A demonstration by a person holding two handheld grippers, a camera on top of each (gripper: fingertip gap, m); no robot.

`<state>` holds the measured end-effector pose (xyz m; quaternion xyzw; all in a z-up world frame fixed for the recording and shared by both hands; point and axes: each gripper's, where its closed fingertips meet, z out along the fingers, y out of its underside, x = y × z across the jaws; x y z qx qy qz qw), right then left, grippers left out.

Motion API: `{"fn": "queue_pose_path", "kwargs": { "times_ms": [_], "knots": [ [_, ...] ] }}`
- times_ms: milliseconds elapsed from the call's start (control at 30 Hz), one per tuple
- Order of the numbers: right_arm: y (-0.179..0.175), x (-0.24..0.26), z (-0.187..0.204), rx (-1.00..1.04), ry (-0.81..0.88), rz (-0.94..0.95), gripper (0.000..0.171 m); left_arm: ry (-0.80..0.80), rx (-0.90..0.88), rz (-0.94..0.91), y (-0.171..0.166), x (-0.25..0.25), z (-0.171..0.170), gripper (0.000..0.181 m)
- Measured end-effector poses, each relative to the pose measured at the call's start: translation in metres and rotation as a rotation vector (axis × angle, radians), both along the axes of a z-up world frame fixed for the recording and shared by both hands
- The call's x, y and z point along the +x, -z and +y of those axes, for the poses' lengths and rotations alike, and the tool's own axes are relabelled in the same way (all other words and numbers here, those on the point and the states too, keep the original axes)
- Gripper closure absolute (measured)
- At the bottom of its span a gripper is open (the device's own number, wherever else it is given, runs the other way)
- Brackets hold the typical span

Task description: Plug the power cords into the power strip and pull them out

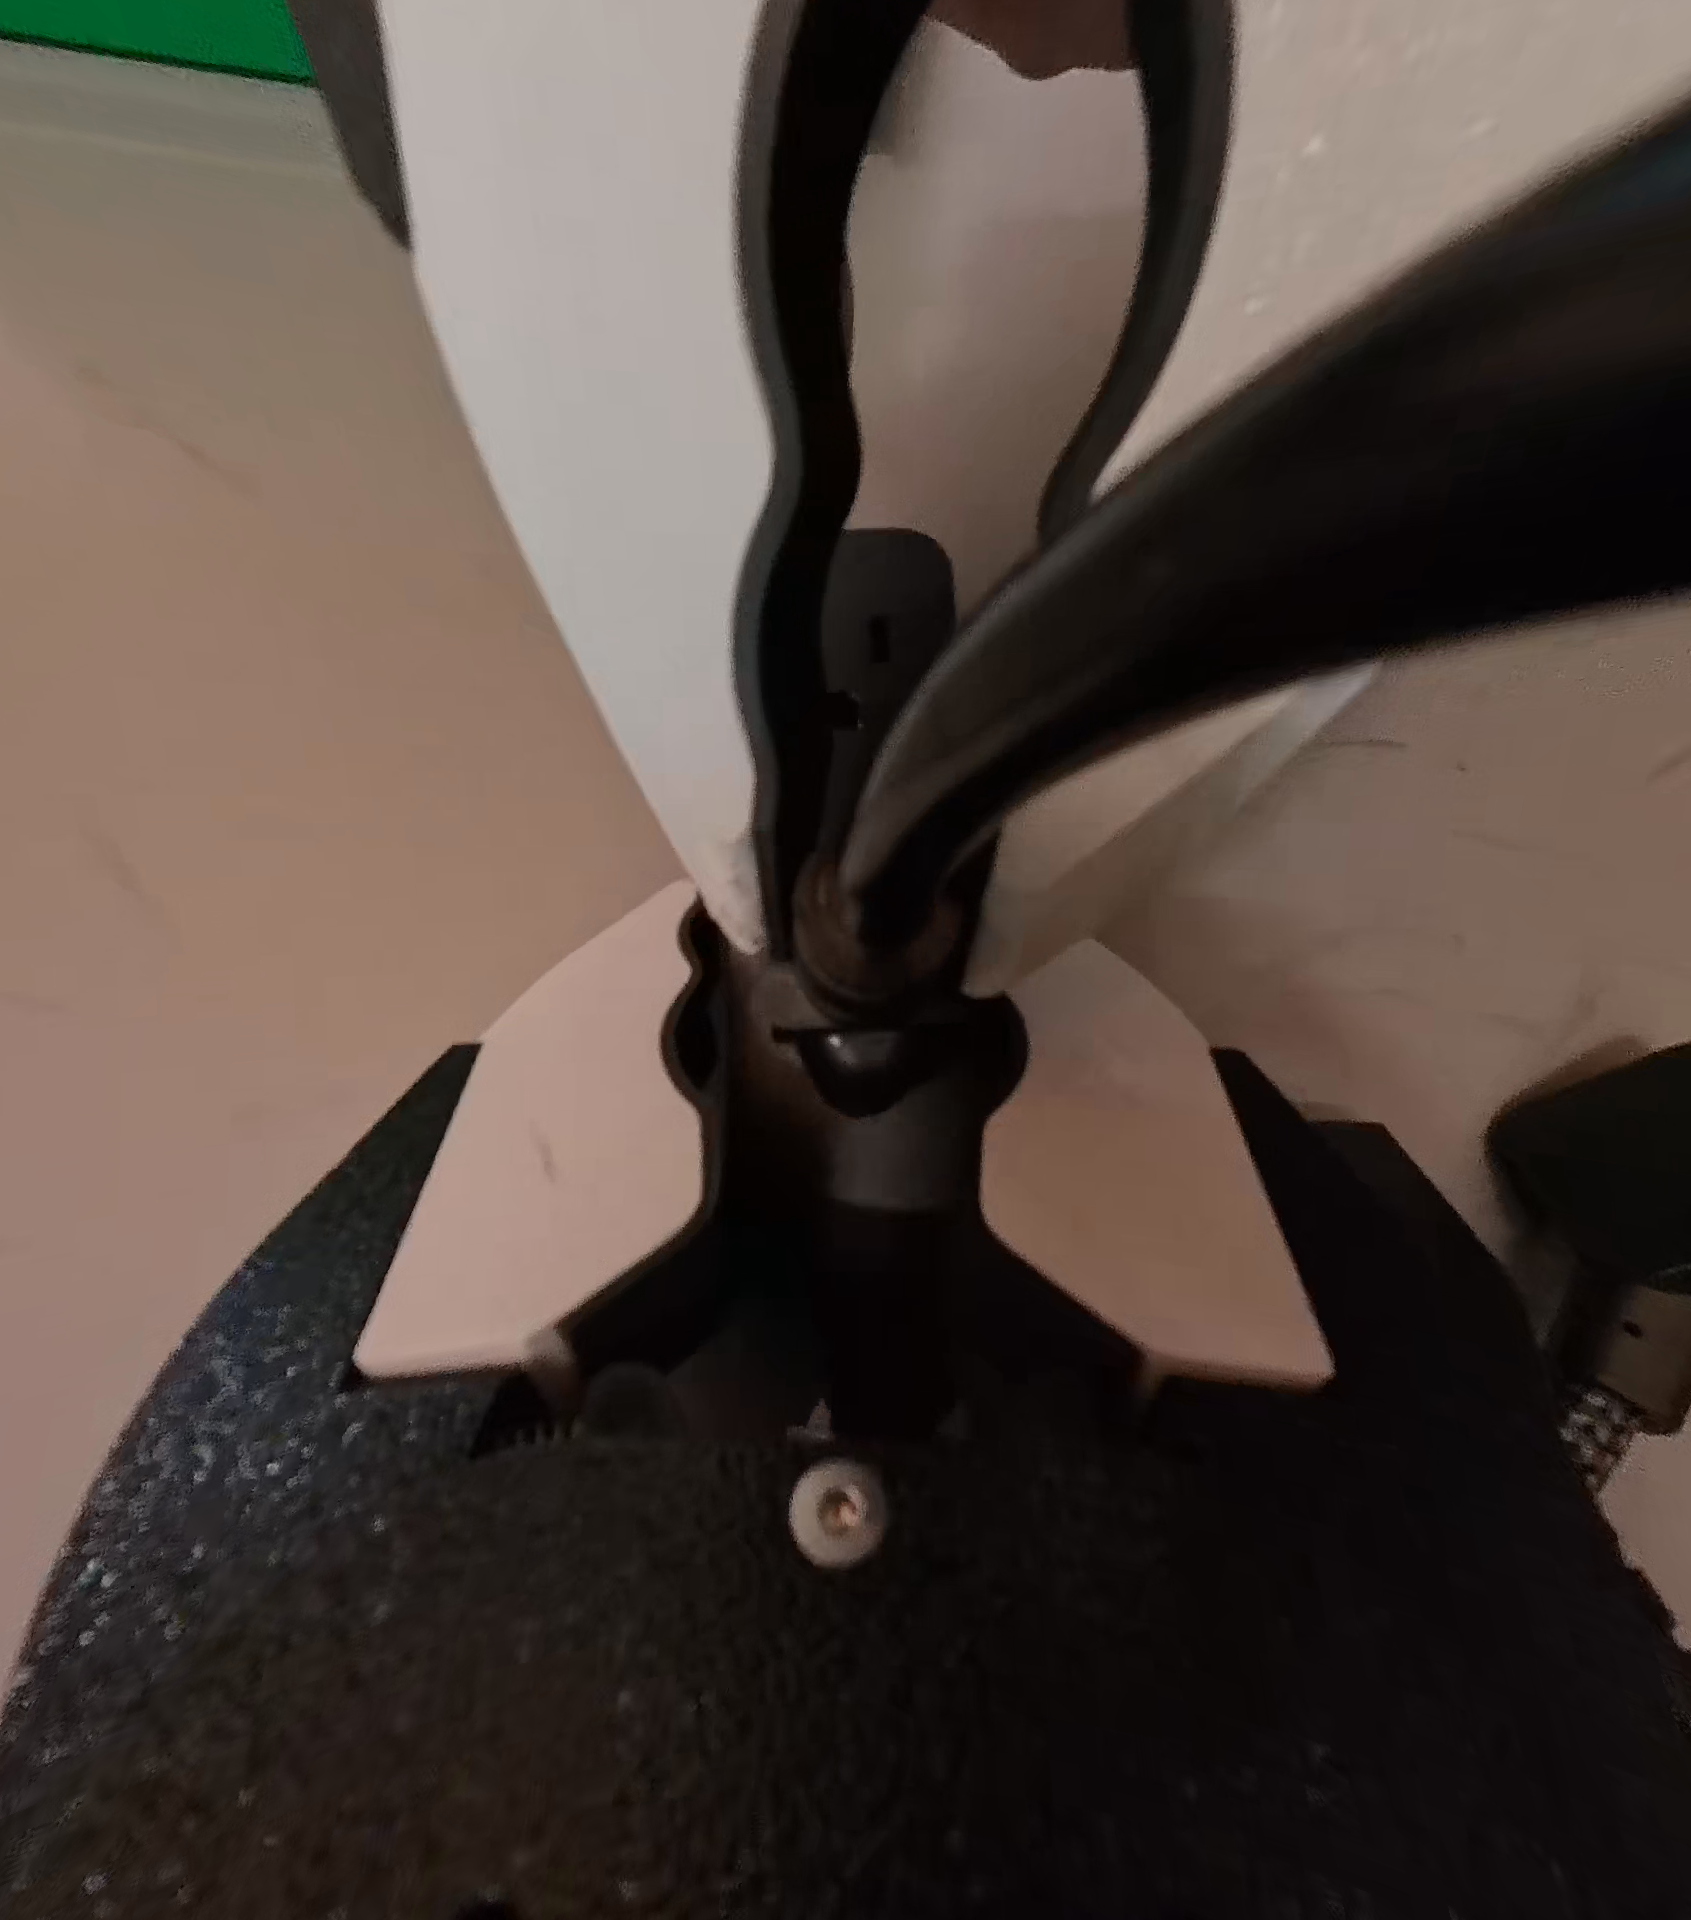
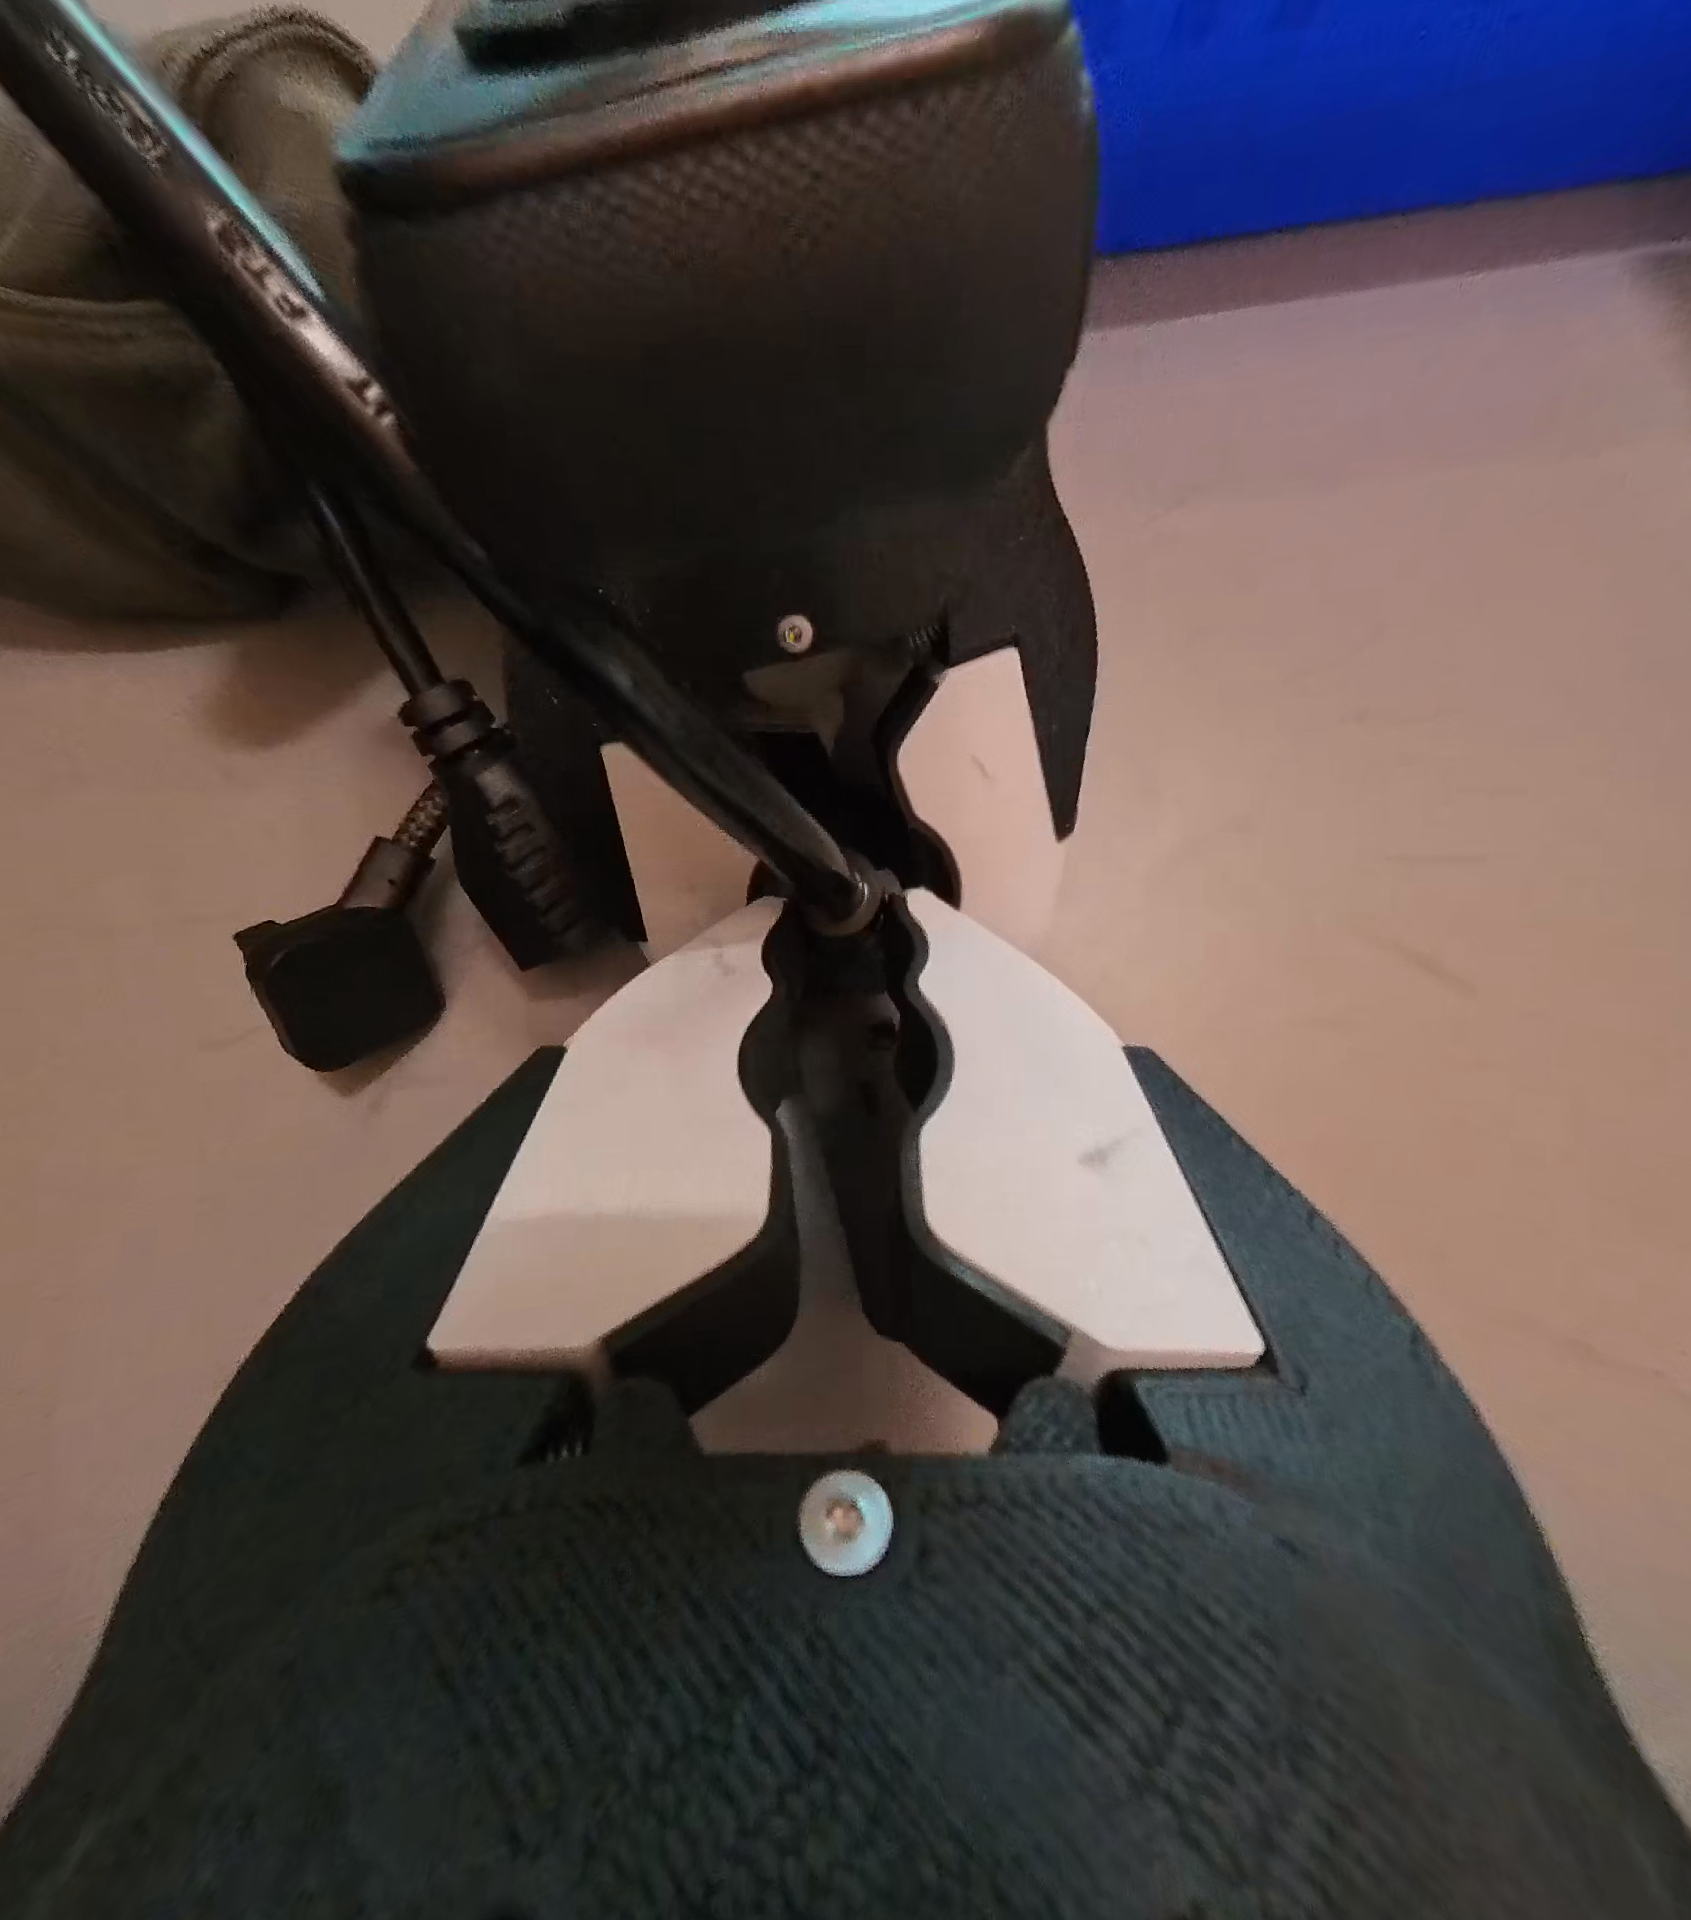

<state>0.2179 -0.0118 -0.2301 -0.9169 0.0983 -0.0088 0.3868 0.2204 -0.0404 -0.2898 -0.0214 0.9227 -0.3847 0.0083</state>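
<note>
Evidently both your tools are clamped tip to tip on one black power cord's plug end — left tool point(image 1: 846, 935), right tool point(image 2: 846, 935) — lifting it over the tabletop point(image 2: 1443, 727), probably to steady it, while no power strip shows.

Pinkish-beige tabletop point(image 2: 1443, 727) is taking up pretty much everything here, faint scuffs showing. A blue panel point(image 2: 1443, 104) is sitting along its far edge, green strip point(image 1: 93, 57) peeking in behind.
</note>
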Motion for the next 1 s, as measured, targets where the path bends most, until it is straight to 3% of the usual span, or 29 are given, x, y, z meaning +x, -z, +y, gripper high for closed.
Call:
{"fn": "queue_pose_path", "kwargs": {
  "times_ms": [100, 267, 733, 867, 1000],
  "knots": [
    [0.0000, -0.0006, -0.0021, 0.001, 0.019, 0.005, 0.155, -0.027, 0.002, -0.004, 0.0004, 0.0024, 0.0031, 0.127],
    [-0.0001, -0.0015, -0.0018, -0.044, 0.001, -0.014, 0.155, -0.008, 0.001, 0.000, -0.0002, -0.0026, 0.0036, 0.136],
    [-0.0020, -0.0016, -0.0005, 0.046, 0.008, -0.011, 0.156, -0.026, -0.001, 0.004, -0.0003, -0.0043, 0.0032, 0.137],
    [-0.0039, -0.0084, -0.0017, -0.003, -0.042, -0.109, 0.156, 0.014, -0.014, -0.038, -0.0023, -0.0066, 0.0014, 0.136],
    [-0.0026, -0.0002, -0.0016, 0.045, -0.027, -0.013, 0.156, -0.038, -0.003, 0.002, -0.0004, -0.0030, 0.0026, 0.136]
  ]
}}
